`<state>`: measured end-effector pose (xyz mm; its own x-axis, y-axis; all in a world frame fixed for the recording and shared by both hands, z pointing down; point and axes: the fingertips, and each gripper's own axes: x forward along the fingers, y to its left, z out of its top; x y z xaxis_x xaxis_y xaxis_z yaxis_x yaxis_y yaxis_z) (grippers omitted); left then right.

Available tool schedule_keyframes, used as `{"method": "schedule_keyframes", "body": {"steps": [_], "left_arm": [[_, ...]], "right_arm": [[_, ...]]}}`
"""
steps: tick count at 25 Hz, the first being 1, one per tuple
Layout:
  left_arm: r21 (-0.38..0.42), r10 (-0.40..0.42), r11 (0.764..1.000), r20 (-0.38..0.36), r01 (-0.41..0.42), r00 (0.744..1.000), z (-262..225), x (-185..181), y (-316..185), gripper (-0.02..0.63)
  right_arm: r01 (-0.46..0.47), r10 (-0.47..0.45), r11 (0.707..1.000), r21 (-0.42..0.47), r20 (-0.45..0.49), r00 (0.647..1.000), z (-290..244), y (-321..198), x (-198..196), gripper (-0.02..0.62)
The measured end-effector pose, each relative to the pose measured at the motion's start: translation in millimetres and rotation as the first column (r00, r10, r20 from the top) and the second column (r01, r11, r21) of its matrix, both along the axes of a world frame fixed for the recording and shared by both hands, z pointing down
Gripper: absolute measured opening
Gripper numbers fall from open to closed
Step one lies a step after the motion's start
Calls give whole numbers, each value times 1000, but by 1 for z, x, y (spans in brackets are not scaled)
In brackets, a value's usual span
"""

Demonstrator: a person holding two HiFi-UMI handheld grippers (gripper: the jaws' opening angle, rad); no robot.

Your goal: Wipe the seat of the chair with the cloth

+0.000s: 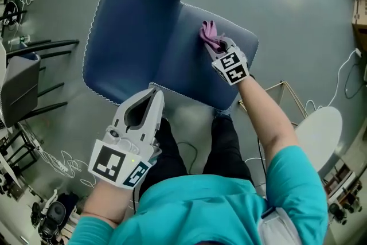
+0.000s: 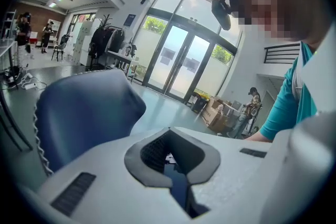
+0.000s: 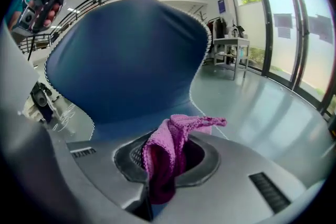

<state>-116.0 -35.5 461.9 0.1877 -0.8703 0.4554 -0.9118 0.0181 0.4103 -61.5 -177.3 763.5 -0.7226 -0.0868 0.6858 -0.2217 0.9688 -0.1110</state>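
Note:
A blue padded chair stands below me, its backrest [image 1: 132, 26] at upper left and its seat [image 1: 183, 66] in the middle of the head view. My right gripper [image 1: 219, 47] is over the seat's far right part, shut on a pink knitted cloth [image 1: 210, 36]. In the right gripper view the cloth [image 3: 163, 160] bunches between the jaws of that gripper [image 3: 177, 132], facing the backrest [image 3: 126, 60]. My left gripper [image 1: 152, 90] is shut with nothing in it, at the seat's near left edge. Beyond that gripper [image 2: 169, 131] the chair [image 2: 84, 113] shows in the left gripper view.
Black chair legs [image 1: 40, 66] and loose cables [image 1: 63, 163] lie on the grey floor at left. A white round object [image 1: 318, 135] and a thin wooden frame [image 1: 287, 94] are at right. My legs in black trousers [image 1: 223, 140] are just in front of the seat.

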Motion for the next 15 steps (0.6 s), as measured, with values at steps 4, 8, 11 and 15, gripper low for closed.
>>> {"method": "schedule_keyframes", "body": {"steps": [4, 8, 11, 15], "left_arm": [[15, -19, 1000, -14, 19, 1000, -14, -34, 20, -14], [20, -29, 999, -35, 30, 999, -20, -53, 29, -14], [27, -28, 999, -44, 29, 999, -21, -55, 29, -12], [33, -25, 999, -57, 27, 998, -21, -55, 29, -14]], "right_arm": [[97, -97, 995, 6, -39, 995, 17, 41, -75, 55], [157, -154, 987, 24, -92, 984, 33, 63, -119, 55], [209, -201, 977, 41, -146, 969, 49, 75, -129, 55], [237, -224, 970, 45, -200, 954, 62, 80, -128, 55]]}}
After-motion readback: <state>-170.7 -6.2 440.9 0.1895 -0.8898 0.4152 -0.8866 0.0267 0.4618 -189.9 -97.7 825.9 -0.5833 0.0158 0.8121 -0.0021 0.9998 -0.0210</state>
